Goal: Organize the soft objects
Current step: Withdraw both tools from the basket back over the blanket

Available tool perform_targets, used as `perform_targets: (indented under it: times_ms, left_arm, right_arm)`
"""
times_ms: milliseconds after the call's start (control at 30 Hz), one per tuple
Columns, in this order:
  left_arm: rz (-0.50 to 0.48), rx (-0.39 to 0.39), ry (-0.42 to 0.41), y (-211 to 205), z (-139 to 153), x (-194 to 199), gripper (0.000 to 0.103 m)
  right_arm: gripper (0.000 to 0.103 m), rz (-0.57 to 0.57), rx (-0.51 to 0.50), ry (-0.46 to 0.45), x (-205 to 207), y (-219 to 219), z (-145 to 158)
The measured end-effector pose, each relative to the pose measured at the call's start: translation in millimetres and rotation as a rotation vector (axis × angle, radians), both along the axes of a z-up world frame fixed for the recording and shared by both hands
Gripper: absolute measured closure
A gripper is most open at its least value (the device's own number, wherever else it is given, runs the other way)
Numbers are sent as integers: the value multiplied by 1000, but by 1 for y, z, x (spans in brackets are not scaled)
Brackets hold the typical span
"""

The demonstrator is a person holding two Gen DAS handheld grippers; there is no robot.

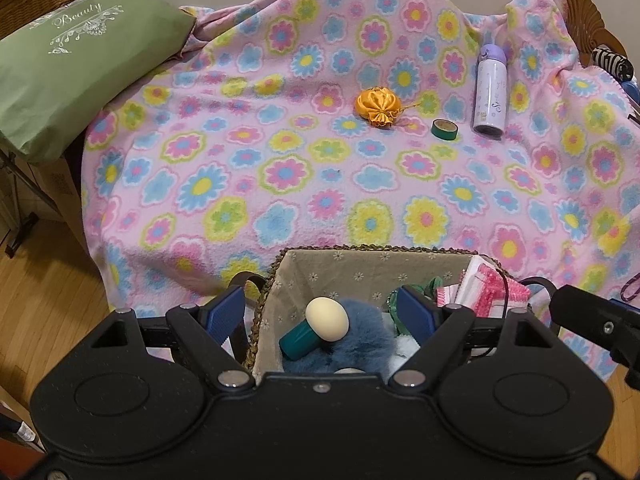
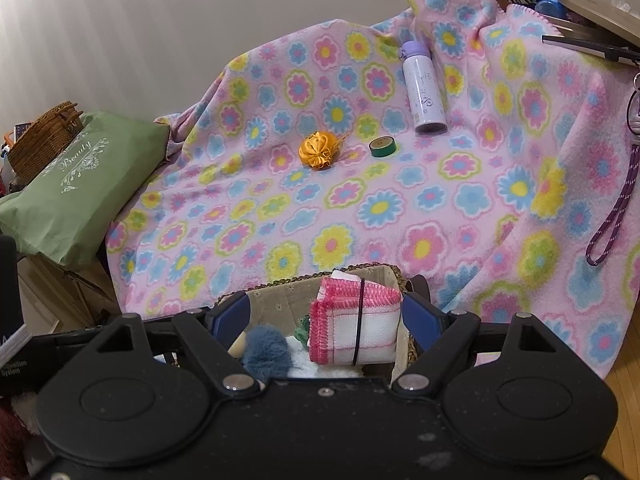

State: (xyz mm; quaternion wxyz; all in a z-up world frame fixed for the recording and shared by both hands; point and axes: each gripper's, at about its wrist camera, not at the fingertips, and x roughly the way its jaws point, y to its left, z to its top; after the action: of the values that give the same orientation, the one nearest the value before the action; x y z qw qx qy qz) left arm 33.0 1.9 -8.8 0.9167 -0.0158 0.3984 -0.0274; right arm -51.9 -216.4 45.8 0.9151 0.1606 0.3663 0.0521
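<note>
Now we hover both grippers over the woven basket (image 1: pixel 262 300), which sits at the near edge of the flowered blanket (image 1: pixel 280 168). Our left gripper (image 1: pixel 322 312) has its jaws wide apart with nothing between them; below it lie a blue fluffy pompom (image 1: pixel 352 344) and a cream-headed sponge with a teal handle (image 1: pixel 316 326). Our right gripper (image 2: pixel 326 320) also stands apart, its pads flanking a folded pink-edged cloth (image 2: pixel 352 320) bound with a black band; we cannot tell whether the pads touch the cloth, but they do not look closed on it.

One soft thing looks left outside: the orange satin pouch (image 1: pixel 376 108), at about twelve o'clock from the basket, well up the blanket. At its three o'clock sits a green tape roll (image 1: pixel 444 129), and beyond that a purple bottle (image 1: pixel 490 92) lies on its side; neither is soft, so we judge they stay.

To do this well, we lift clear of the basket rim first, then travel toward twelve o'clock with jaws kept wide. We come down over the pouch's gathered, bow-like end, since slick satin may slip out of a shallow pinch. We close gently, taking care not to catch blanket pile or nudge the tape roll.
</note>
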Motion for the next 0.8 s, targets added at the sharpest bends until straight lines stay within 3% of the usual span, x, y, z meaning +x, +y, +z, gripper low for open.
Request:
perform_targets:
  times_ms: [400, 800]
  left_arm:
    - [-16, 51, 14, 3, -1, 31, 24]
    - [-74, 115, -20, -5, 2, 97, 15]
  right_arm:
    - [16, 19, -83, 1, 30, 2, -9]
    - [10, 4, -143, -1, 114, -13, -15]
